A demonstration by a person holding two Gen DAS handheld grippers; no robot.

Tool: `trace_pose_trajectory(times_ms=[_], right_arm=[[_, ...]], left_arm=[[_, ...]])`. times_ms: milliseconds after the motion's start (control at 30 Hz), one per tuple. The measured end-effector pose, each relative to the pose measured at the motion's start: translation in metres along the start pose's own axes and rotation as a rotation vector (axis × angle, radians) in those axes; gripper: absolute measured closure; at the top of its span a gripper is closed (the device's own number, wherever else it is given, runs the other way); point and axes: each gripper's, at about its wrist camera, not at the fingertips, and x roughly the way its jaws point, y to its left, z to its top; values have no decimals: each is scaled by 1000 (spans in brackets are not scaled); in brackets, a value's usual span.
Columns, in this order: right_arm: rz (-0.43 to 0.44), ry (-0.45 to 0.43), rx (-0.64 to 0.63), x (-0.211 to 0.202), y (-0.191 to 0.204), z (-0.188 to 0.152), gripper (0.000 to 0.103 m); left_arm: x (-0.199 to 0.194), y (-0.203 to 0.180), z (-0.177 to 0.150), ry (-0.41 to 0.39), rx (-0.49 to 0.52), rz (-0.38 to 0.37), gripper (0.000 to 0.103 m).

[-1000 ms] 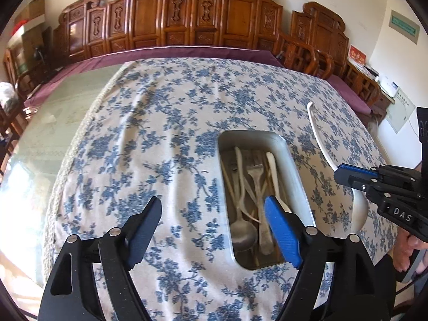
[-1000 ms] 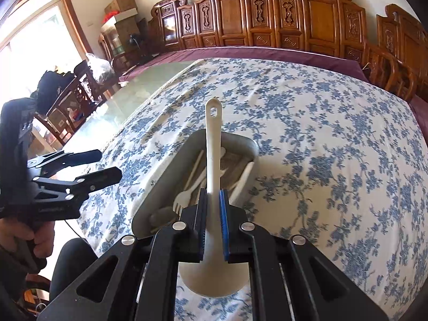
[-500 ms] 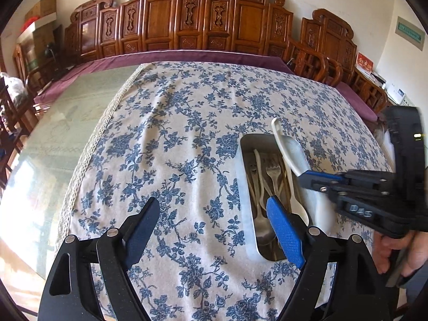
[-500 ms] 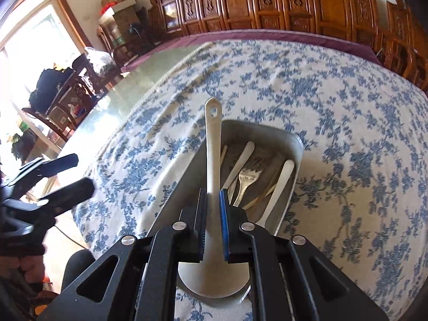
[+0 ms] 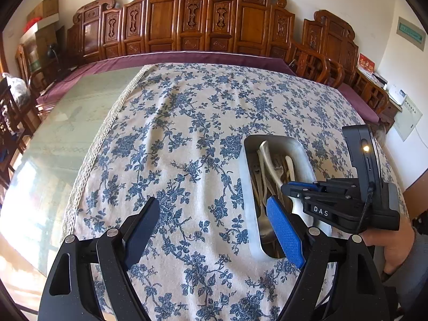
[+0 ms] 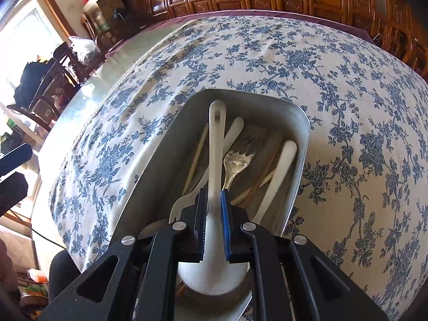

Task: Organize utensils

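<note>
A long metal tray [image 6: 302,133] lies on the flowered tablecloth and holds several utensils, among them a metal fork [image 6: 238,160] and a white spoon [image 6: 281,168]. My right gripper [image 6: 214,200] is shut on the handle of a white ladle [image 6: 216,139]. The ladle hangs low over the tray, with its handle pointing along it and its bowl under the fingers. In the left wrist view the same tray [image 5: 244,182] sits at the right, with the right gripper [image 5: 287,187] and the ladle [image 5: 268,160] above it. My left gripper [image 5: 214,214] is open and holds nothing, over the cloth just left of the tray.
The tablecloth [image 5: 187,123] covers the right part of the table, and bare glass top [image 5: 67,133] shows at the left. Carved wooden chairs [image 5: 187,18] line the far edge. A person's hand [image 5: 396,248] holds the right gripper at the lower right.
The right gripper has come down and over the tray with the ladle, which now hangs low inside the tray's outline. The left gripper has stayed open to the left of the tray.
</note>
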Motion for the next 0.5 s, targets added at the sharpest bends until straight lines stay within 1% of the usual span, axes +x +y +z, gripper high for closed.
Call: trace_pose_trajectory(times_ms=[167,300,367,400,433,500], right_arm=[[-3,-24,-33,-13,5,-3,90],[-8,-72,-38,-37,4,-11,90],[-21,-99,-45,-51,4,-17,85],[-34,-121,-48,-61,4,-22,79],[-48,-141,-52,-70,4,-26,78],[-62,-177,-56,-87,3,-35,78]], left_arm=[[-6,-3,0,-5,6,5,24],[-13,-9,0,-15,11,7,24],[-19,-13,-1,-21,12,9,24],[-21,-15,-2,-24,14,10,24],[-24,-18,-3,-29,18,14,24],[-30,-23,-4,-38,23,19,20]])
